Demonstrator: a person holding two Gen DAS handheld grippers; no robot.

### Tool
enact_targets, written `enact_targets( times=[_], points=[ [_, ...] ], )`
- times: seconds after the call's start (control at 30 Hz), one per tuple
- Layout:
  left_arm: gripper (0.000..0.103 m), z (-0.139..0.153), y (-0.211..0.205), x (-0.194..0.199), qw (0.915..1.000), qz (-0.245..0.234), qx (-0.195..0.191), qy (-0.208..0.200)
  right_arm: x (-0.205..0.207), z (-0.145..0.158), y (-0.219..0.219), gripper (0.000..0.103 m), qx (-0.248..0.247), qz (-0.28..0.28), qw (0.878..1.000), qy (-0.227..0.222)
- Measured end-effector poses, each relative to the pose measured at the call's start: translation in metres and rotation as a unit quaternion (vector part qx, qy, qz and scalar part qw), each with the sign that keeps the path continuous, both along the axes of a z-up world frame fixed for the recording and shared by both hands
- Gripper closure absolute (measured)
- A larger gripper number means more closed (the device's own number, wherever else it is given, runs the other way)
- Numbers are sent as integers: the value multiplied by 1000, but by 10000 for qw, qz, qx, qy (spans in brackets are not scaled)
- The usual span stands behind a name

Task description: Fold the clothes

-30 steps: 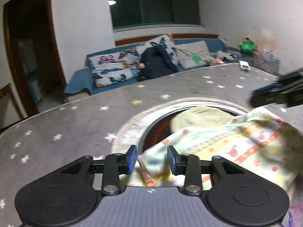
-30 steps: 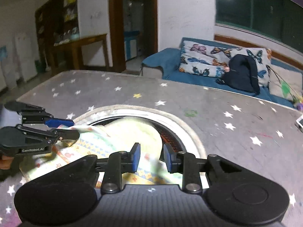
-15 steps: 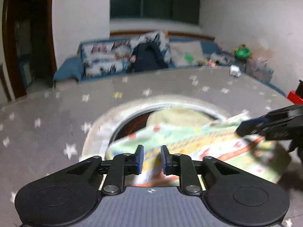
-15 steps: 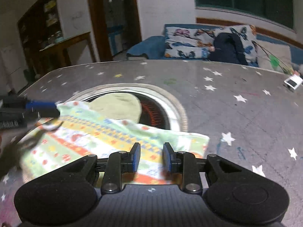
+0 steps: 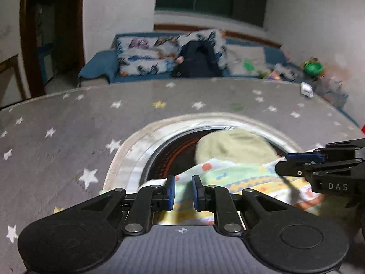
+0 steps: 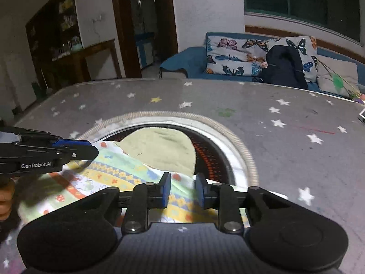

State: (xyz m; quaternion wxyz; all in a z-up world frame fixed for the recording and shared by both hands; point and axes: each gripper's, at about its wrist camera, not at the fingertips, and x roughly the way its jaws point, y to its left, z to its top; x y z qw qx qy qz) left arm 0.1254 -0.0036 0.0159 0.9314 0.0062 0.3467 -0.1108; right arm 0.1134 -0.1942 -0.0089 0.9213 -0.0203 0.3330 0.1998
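Ahead of your left hand-held gripper the cloth lies on the counter, over the round opening; your right hand-held gripper is beside it, the sofa beyond.

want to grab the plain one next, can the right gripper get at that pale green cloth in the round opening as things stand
Probably not yet: the right gripper is shut on the patterned cloth, which overlaps the pale green cloth; its far part lies bare.

"GenRobot.AI" on left gripper; "DAS" on right gripper.
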Motion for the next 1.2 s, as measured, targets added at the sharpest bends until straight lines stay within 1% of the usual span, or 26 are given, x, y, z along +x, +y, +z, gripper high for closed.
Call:
enact_targets(
  times=[0.07, 0.17, 0.23, 0.27, 0.3, 0.37, 0.5, 0.73, 0.9, 1.03, 1.13, 1.2],
  points=[
    [81, 4, 0, -9, 9999, -88, 36, -69, 2, -3, 5, 78, -112, 6, 9999, 43],
    [81, 10, -5, -25, 9996, -227, 125, -117, -8, 2, 6, 76, -185, 124, 9997, -22],
    [81, 12, -10, -38, 9994, -304, 124, -132, -22, 7, 8, 76, -85, 285, 9996, -35],
    [81, 12, -13, -44, 9991, -371, 122, -152, -29, 9, 9, 74, -39, 360, 9993, -46],
    [81, 12, -16, -50, 9989, -424, 137, -167, -39, 10, 13, 70, 15, 474, 9989, -60],
    [81, 10, -21, -61, 9985, -482, 197, -195, -56, 10, 18, 67, 61, 666, 9977, -82],
    [81, 5, -25, -80, 9979, -525, 307, -232, -87, 4, 29, 67, 0, 918, 9956, -170],
    [81, 1, -21, -95, 9983, -438, 291, -243, -108, 2, 16, 67, 54, 769, 9969, -172],
    [80, 2, -17, -99, 9986, -352, 294, -252, -113, 1, -9, 66, 38, 436, 9990, -123],
    [76, 2, -13, -101, 9988, -236, 336, -251, -116, 0, -31, 66, 117, 238, 9995, -172],
    [74, 2, -7, -102, 9992, -159, 299, -234, -116, 1, -40, 66, 89, 111, 9997, -199],
    [74, 3, -4, -102, 9993, -123, 274, -219, -116, 1, -47, 66, 108, 5, 9998, -171]
  ],
)
